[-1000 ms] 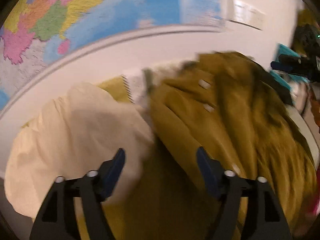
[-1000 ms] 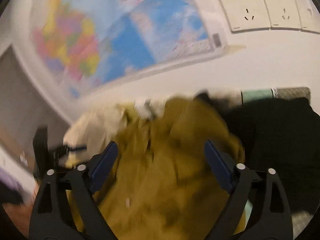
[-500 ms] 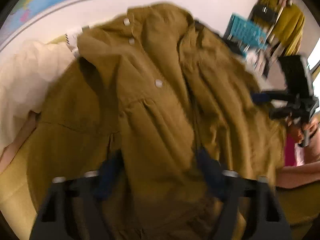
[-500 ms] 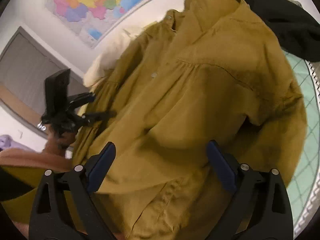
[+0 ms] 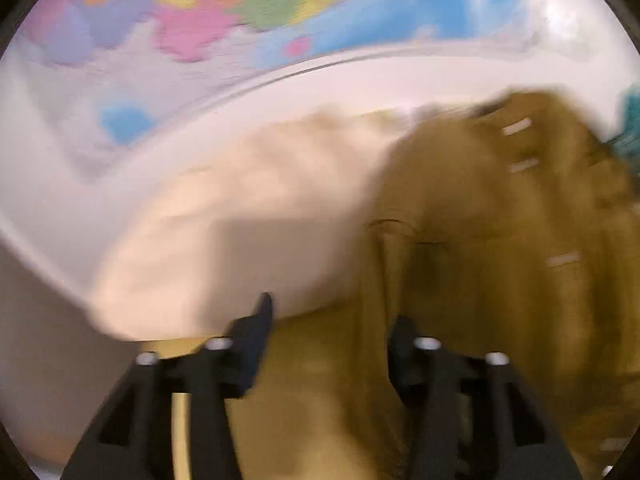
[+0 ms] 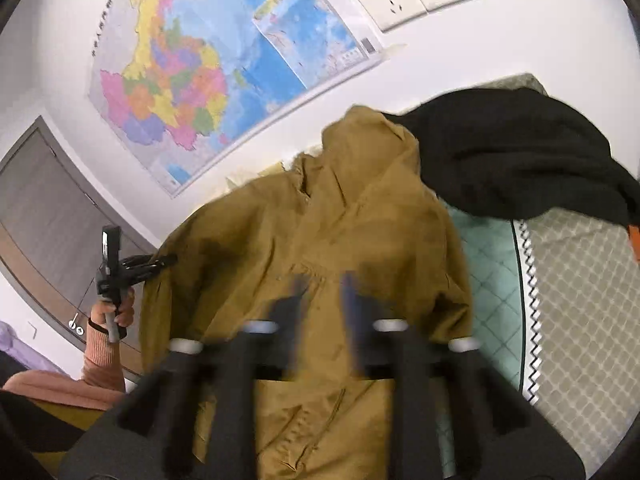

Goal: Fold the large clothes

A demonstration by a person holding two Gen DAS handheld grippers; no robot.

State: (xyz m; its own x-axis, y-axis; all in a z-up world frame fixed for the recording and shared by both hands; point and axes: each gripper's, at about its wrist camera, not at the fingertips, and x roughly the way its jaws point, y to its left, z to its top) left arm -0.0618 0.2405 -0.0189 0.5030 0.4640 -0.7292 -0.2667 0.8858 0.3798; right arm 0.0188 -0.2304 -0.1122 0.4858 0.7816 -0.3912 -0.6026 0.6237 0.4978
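Swinging back toward the wall, the left gripper's view now holds the colourful wall map [image 5: 248, 12] and a cream-white rumpled garment [image 5: 224, 232] at the left, where half a second ago it looked across the whole spread front of the mustard-brown hooded cotton jacket [image 6: 320, 240]. That large jacket lies on the quilted green and beige bed cover [image 6: 560, 300], hood at the far end toward the wall, hem toward the near edge, with a black knitted garment [image 6: 520, 152] heaped just beside its far right shoulder. My reading is that the jacket is now laid out flat and the folding itself is only starting.

In the right wrist view the right gripper [image 6: 324, 284] has dropped over the middle of the jacket's chest, and its fingers, wide apart a second ago, are closing; olive cloth shows in the narrowing gap between them, but the blur hides whether the pads press on it yet.

The left gripper [image 5: 332, 320] sits at the jacket's left edge, where a raised fold of the brown cloth runs up between its fingers. After a pinch half a second back they are opening again, and the fold looks loose between them, so I judge nothing held there.
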